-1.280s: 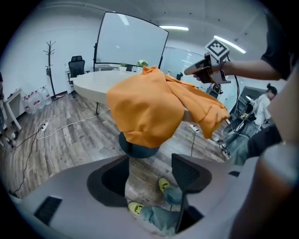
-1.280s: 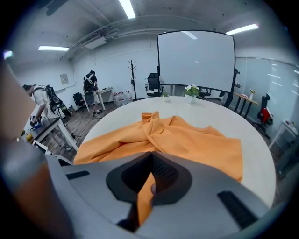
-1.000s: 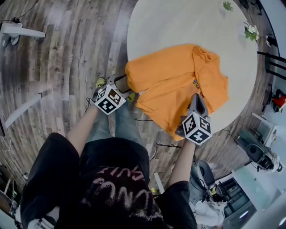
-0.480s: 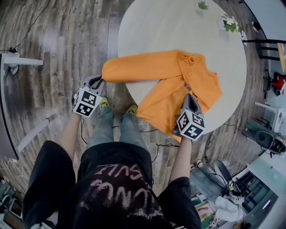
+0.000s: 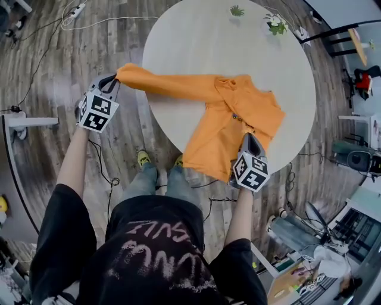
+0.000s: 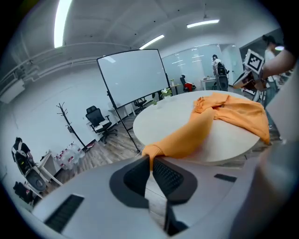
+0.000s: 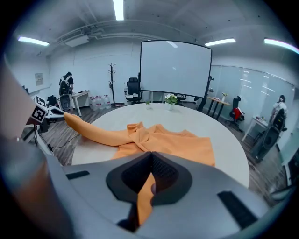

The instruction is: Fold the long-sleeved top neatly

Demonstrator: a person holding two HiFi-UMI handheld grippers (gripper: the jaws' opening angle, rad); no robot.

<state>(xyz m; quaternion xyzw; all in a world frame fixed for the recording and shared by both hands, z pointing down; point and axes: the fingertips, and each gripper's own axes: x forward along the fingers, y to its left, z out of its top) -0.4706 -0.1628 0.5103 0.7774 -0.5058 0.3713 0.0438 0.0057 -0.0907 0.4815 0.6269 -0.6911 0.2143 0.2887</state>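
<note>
An orange long-sleeved top (image 5: 238, 122) lies on the near part of a round white table (image 5: 196, 41). Its left sleeve (image 5: 166, 85) stretches out straight past the table's left edge. My left gripper (image 5: 113, 79) has just been closing and is shut on the sleeve's cuff (image 6: 152, 150), held in the air over the floor. My right gripper (image 5: 249, 138) is shut on the top's hem (image 7: 144, 205) at the table's near edge. In the right gripper view the orange cloth hangs down between the jaws of the right gripper (image 7: 150, 175).
Two small potted plants (image 5: 237, 10) (image 5: 275, 24) stand at the table's far side. A whiteboard (image 6: 133, 77) stands beyond the table. Cables (image 5: 107, 179) lie on the wooden floor by the person's feet (image 5: 144, 158). Office chairs and gear crowd the right.
The left gripper swung out to the left and away from the body, pulling the sleeve out straight from a bunched heap. The right gripper stayed at the hem, rising slightly.
</note>
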